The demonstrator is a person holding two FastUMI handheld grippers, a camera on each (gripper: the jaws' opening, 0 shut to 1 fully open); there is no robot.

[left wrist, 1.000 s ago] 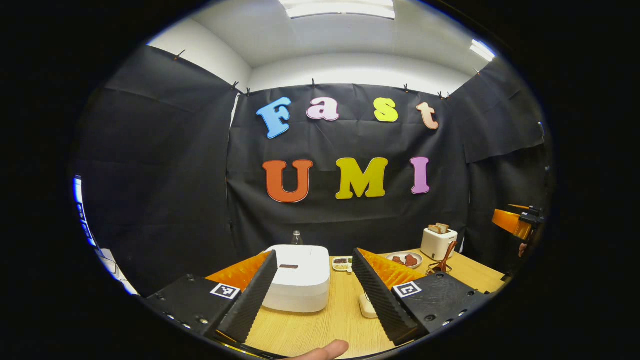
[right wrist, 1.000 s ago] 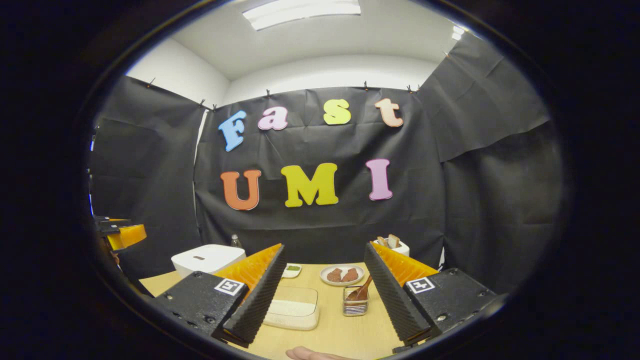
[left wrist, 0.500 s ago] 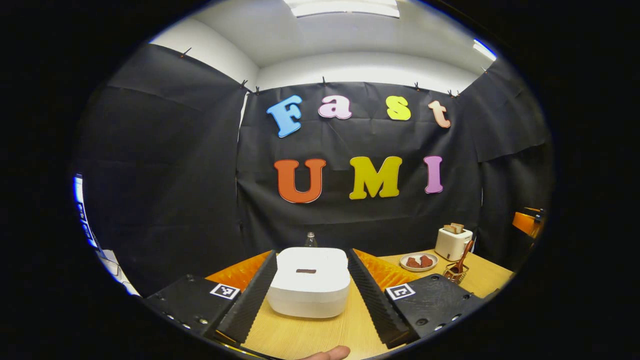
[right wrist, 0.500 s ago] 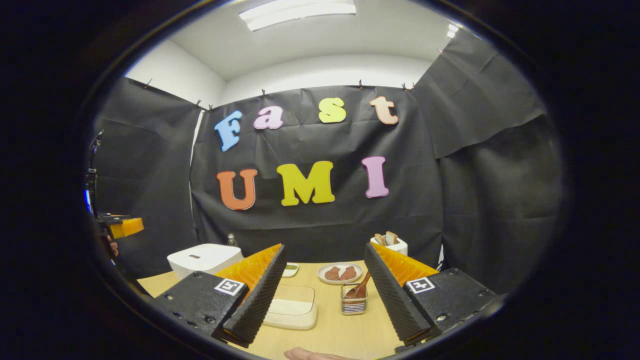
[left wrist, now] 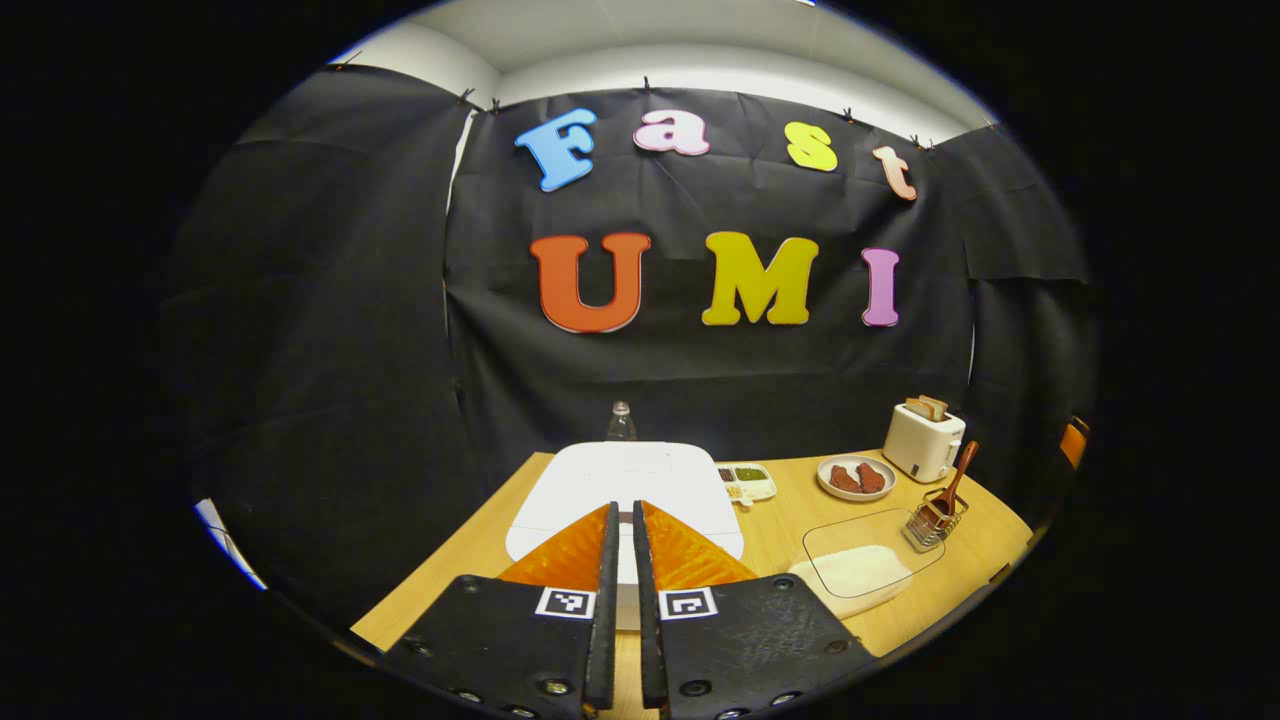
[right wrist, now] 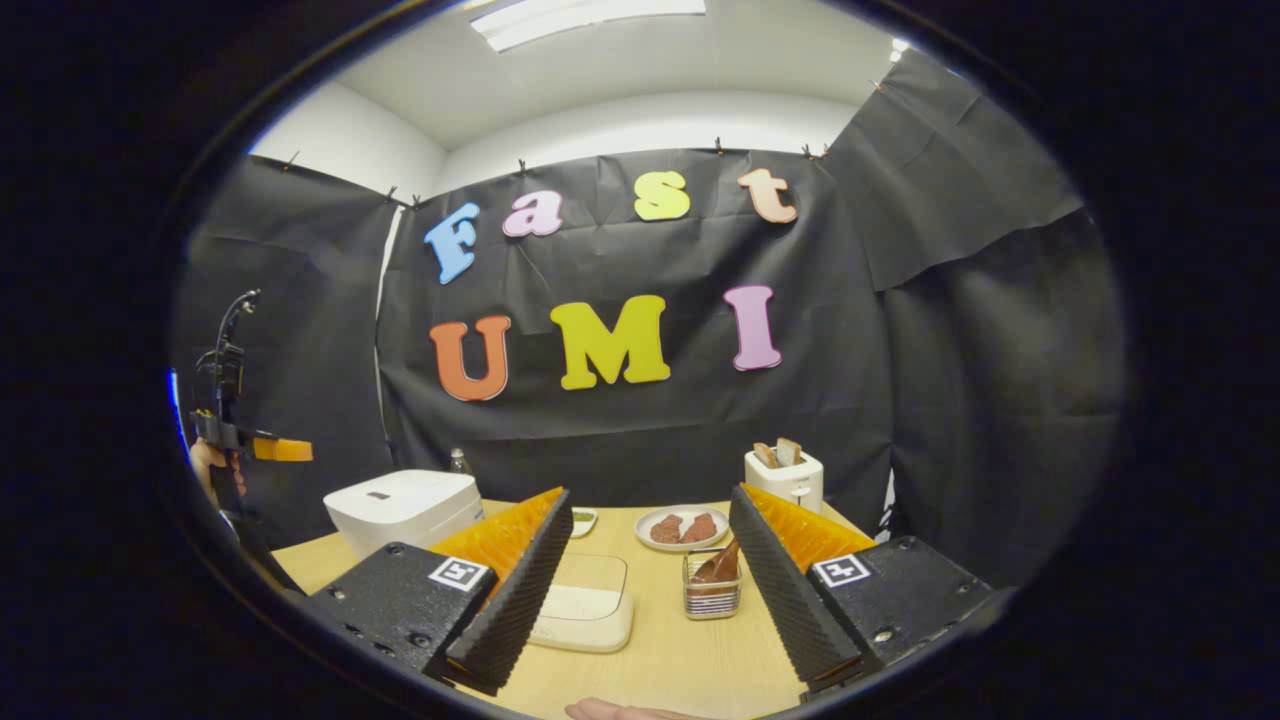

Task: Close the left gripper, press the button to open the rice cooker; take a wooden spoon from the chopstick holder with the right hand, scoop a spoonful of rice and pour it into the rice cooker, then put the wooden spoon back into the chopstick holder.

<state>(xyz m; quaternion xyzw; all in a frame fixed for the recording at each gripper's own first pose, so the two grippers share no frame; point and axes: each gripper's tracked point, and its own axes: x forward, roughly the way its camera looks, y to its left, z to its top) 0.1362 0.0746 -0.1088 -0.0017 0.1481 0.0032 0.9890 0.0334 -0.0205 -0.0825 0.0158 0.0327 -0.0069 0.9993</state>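
Note:
The white rice cooker (left wrist: 625,475) stands with its lid down, straight ahead in the left gripper view. My left gripper (left wrist: 622,512) is shut with nothing between its fingers and hangs over the cooker's near half, hiding the button. In the right gripper view the cooker (right wrist: 405,508) stands at the left with its dark button (right wrist: 378,495) showing. The left gripper (right wrist: 283,451) hovers beside it. My right gripper (right wrist: 650,495) is open and empty. The wooden spoon (right wrist: 724,566) leans in the wire chopstick holder (right wrist: 712,597) just ahead of it. The clear rice container (right wrist: 585,605) lies to the holder's left.
On the wooden table (left wrist: 780,530) stand a plate of meat (left wrist: 855,477), a white toaster with bread (left wrist: 922,440), a small sauce tray (left wrist: 748,482) and a bottle (left wrist: 621,422) behind the cooker. A hand (right wrist: 208,464) holds the left gripper.
My left gripper has shut and moved forward and up over the rice cooker, tilting down. The right gripper has hardly moved and stays open.

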